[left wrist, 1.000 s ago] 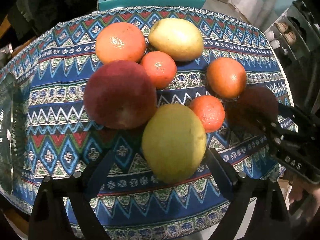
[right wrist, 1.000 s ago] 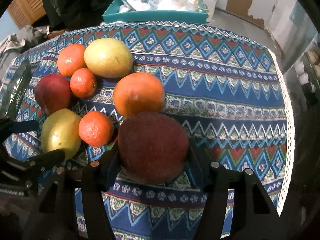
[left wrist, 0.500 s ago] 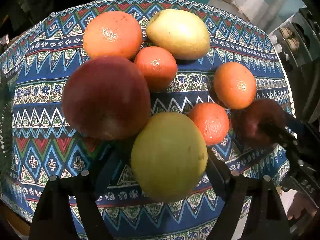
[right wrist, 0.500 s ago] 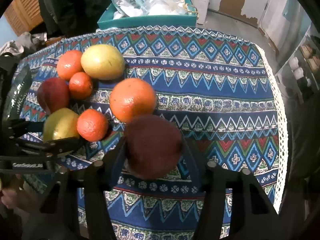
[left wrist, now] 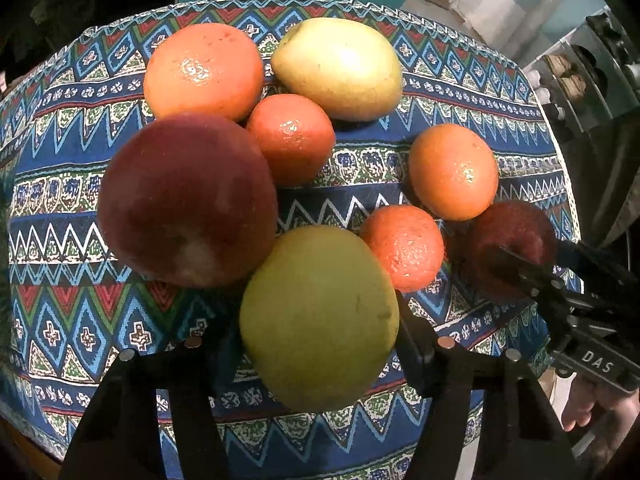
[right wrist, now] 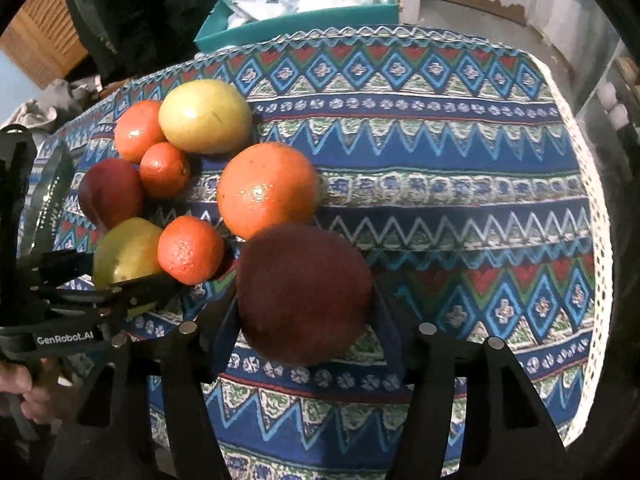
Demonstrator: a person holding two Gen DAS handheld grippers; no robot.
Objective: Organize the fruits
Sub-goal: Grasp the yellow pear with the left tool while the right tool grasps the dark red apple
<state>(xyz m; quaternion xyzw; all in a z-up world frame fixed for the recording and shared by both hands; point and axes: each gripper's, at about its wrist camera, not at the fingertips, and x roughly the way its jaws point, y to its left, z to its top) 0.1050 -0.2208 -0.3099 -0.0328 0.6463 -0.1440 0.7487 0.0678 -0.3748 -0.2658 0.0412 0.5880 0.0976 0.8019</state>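
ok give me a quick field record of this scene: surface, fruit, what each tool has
surface: patterned cloth
fruit: eight; two pears, two apples, four oranges
left tool: jaws just closing around near pear
right tool: around dark apple, jaws just reopened a little
other apple: touching near pear
behind: teal box

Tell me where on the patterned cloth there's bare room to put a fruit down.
The widest bare stretch of the blue patterned tablecloth runs from the large orange and dark red apple to the white lace edge. It is crowded on the other side, where the fruits bunch around the small tangerine.
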